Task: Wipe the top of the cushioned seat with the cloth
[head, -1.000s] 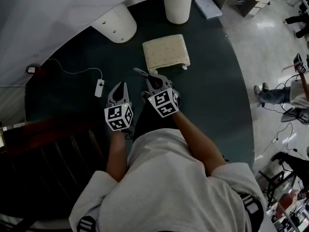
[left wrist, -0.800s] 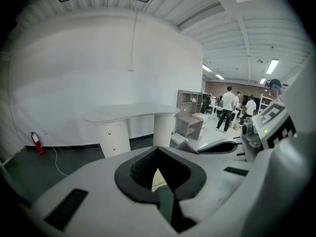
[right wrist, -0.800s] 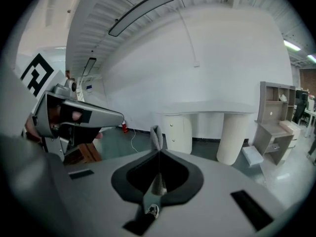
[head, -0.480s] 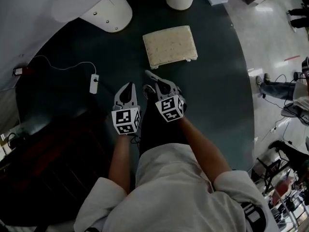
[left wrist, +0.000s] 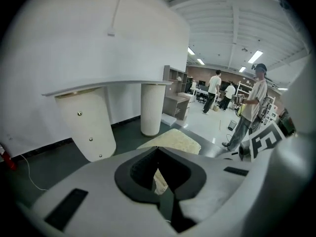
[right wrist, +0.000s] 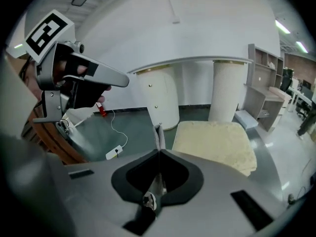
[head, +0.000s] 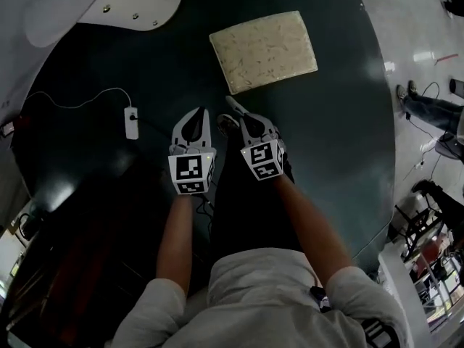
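Note:
The cushioned seat (head: 263, 51) is a cream square pad low on the dark green floor, ahead of both grippers; it also shows in the right gripper view (right wrist: 215, 141) and past the left jaws (left wrist: 173, 141). My right gripper (head: 241, 117) is held at knee height short of the seat, shut on a thin grey strip of cloth (head: 233, 105) that sticks out past the tips (right wrist: 158, 132). Beside it, my left gripper (head: 196, 114) is shut with nothing in it, its jaws meeting (left wrist: 157, 149). Neither gripper touches the seat.
A white slanted table leg (head: 130, 6) and a ribbed white column (right wrist: 228, 90) stand behind the seat. A white cable with a plug box (head: 131, 122) lies on the floor to the left. Dark wooden furniture (head: 51, 267) is at lower left. People stand at the right (left wrist: 252, 107).
The seat has slid up the head view and looks larger and closer. Both grippers stay side by side in front of the body, their jaws unchanged.

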Motion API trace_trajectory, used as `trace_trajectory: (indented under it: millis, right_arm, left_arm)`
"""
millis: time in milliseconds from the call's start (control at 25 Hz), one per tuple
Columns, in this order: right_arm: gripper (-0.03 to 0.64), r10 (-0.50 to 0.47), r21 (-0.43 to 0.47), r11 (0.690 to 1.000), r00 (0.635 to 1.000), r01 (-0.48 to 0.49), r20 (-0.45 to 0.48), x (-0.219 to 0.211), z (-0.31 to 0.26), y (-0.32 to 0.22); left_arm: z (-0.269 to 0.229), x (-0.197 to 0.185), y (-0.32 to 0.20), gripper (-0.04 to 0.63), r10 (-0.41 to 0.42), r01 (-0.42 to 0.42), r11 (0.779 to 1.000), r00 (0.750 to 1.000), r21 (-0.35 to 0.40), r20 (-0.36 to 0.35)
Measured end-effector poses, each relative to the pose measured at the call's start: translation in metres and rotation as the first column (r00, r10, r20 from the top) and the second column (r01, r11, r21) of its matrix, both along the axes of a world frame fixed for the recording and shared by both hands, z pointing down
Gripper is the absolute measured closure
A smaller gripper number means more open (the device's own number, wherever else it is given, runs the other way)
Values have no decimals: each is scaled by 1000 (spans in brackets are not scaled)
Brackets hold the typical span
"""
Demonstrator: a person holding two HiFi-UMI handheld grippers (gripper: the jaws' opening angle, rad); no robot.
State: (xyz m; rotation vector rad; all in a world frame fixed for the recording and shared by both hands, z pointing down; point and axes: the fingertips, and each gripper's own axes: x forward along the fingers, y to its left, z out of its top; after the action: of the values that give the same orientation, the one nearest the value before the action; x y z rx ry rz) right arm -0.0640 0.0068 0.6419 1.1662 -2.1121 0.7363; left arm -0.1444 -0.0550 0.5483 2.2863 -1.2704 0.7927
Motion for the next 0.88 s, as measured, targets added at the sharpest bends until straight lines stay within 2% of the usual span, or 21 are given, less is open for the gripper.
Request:
trace_trajectory:
  millis: [80, 240, 320, 440, 600, 880]
  right_arm:
    - [600, 7, -8, 1000, 1000, -7, -4, -8, 23, -2]
    - [600, -56, 0, 998, 998, 56, -38, -26, 65, -4]
    - [600, -36, -11, 999, 999, 36, -38, -27, 85, -9]
    - [600, 100, -48, 994, 994, -102, -33, -15, 114, -20]
    - [600, 324, -118, 939, 946, -323, -12, 18, 152, -34]
    - [600, 455, -162, 878, 891, -450, -10, 36, 193, -36]
  left_arm:
    - [25, -1, -5, 581, 40, -40, 999, 999, -20, 5]
    - [59, -2, -12, 581, 131, -130, 991, 991, -35, 25]
    - [71, -3, -18, 581, 153, -152, 988, 988, -39, 15]
    - [91, -4, -25, 581, 194, -193, 980, 981, -51, 19]
    - [108, 7, -28, 581, 198, -197, 978, 980, -64, 12]
    - [127, 30, -24, 581, 209, -208, 973, 978, -103, -1]
